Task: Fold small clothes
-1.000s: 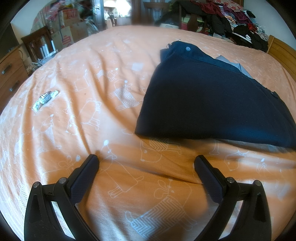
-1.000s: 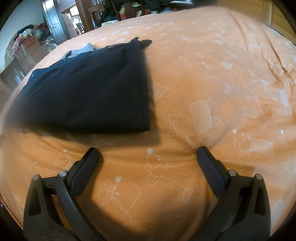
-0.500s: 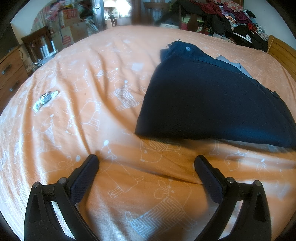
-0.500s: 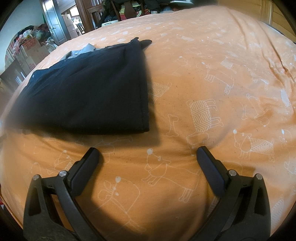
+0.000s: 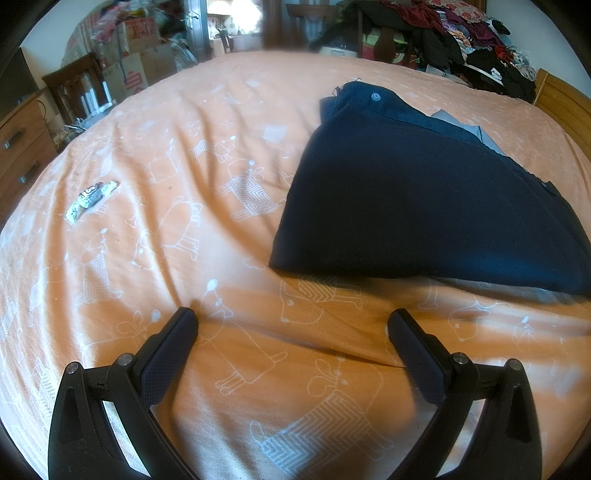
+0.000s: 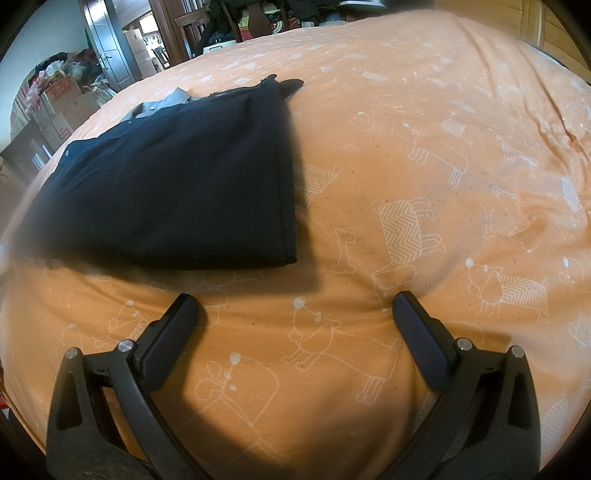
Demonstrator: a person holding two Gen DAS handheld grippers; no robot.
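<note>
The left gripper [image 5: 291, 325] hovers low over the orange bedsheet [image 5: 177, 229] with its jaws spread wide and nothing between them; the right gripper [image 6: 295, 306] does the same on its side, released and empty. Neither touches cloth.

Just beyond both tools lies the dark navy garment [image 5: 413, 206], already doubled over into a flat, roughly rectangular packet. In the left wrist view its near left corner sits just ahead and to the right of the fingers; in the right wrist view its near right corner [image 6: 288, 254] sits just ahead and to the left. So the garment lies between the two tools, a little way in front of them.

The step in hand looks like reaching in for another fold. To do it well, each tool should close on its own near corner, catching all layers at once, then lift evenly so the hem stays straight and the packet does not skew.

Farther back a pale button [image 5: 375, 96] and a grey lining [image 5: 465, 129] show at the garment's far edge. A small wrapper [image 5: 90, 199] lies well apart on the left. Past the bed stand a wooden dresser [image 5: 18, 136] and heaped clothes [image 5: 461, 33].
</note>
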